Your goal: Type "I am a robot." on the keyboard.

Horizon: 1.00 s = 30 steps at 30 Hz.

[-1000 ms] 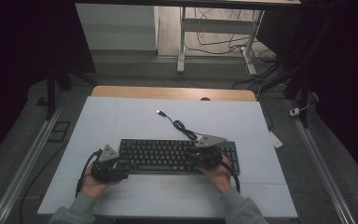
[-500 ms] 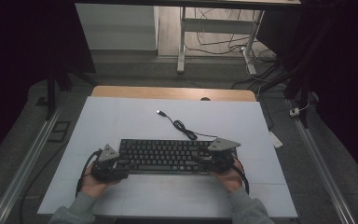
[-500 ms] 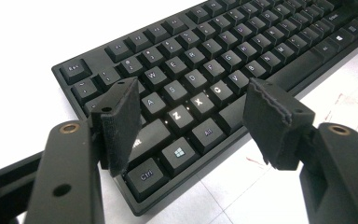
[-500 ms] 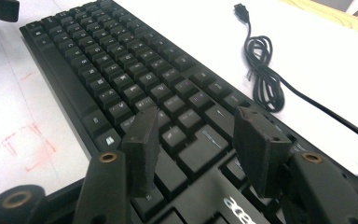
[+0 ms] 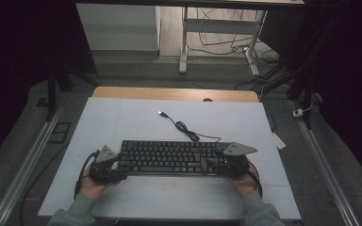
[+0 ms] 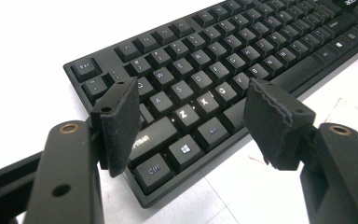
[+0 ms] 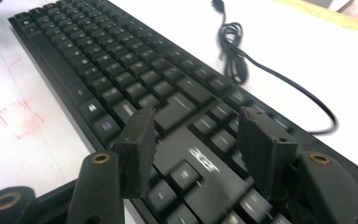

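One black keyboard (image 5: 169, 157) lies flat near the front edge of the white tabletop (image 5: 122, 117), in the same place as half a second ago, its single cable (image 5: 188, 132) trailing toward the far side. The two grippers remain at its ends, left gripper (image 6: 191, 109) over the Ctrl corner and right gripper (image 7: 196, 140) over the opposite end, both with jaws spread apart and empty. Key legends and faint red marks (image 7: 21, 119) on the tabletop are readable in the gripper views, while the high view adds the person's hands (image 5: 92, 186) and sleeves.
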Available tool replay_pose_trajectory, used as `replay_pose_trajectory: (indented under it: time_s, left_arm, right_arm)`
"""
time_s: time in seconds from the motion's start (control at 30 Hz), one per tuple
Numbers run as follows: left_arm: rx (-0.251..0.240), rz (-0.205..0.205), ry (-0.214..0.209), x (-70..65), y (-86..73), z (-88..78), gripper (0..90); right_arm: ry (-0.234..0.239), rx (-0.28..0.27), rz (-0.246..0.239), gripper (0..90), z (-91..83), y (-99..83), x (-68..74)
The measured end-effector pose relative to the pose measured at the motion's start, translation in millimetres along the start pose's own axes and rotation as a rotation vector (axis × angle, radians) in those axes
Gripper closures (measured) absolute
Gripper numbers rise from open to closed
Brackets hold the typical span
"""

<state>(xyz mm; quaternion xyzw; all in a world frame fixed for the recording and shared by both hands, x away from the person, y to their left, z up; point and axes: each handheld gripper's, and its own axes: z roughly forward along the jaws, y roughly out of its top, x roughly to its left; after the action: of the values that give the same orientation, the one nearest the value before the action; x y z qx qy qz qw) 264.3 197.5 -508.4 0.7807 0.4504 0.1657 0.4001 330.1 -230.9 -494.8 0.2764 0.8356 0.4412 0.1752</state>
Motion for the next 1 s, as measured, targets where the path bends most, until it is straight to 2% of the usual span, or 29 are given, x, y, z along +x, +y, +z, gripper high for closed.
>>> replay_pose_trajectory:
  time_s: [0.1, 0.27, 0.6, 0.7, 0.77, 1.0]
  left_arm:
    - [0.001, 0.006, 0.005, -1.3, -3.9, -3.7, 36.3]
    - [0.002, 0.021, 0.008, -3.6, -8.4, -8.8, 36.2]
    - [0.008, 0.022, 0.001, -3.4, -18.3, -11.9, 36.1]
    - [0.004, 0.022, 0.003, -3.3, -22.2, -15.4, 36.0]
    - [0.0, 0.019, 0.007, -2.7, -24.7, -18.2, 36.0]
    - [-0.005, 0.009, 0.013, 2.4, -27.4, -19.9, 35.9]
  right_arm:
    - [-0.018, -0.005, 0.009, 45.6, -9.4, -6.9, -3.2]
    - [-0.043, 0.007, -0.004, 44.5, -26.0, -20.4, -5.5]
    - [-0.076, -0.001, 0.002, 44.4, -54.7, -46.2, -10.5]
    - [-0.073, -0.007, 0.019, 44.2, -58.6, -51.4, -12.7]
    - [-0.079, 0.01, 0.008, 44.2, -60.6, -53.1, -12.6]
    - [-0.06, -0.001, 0.0, 44.2, -58.8, -54.1, -13.7]
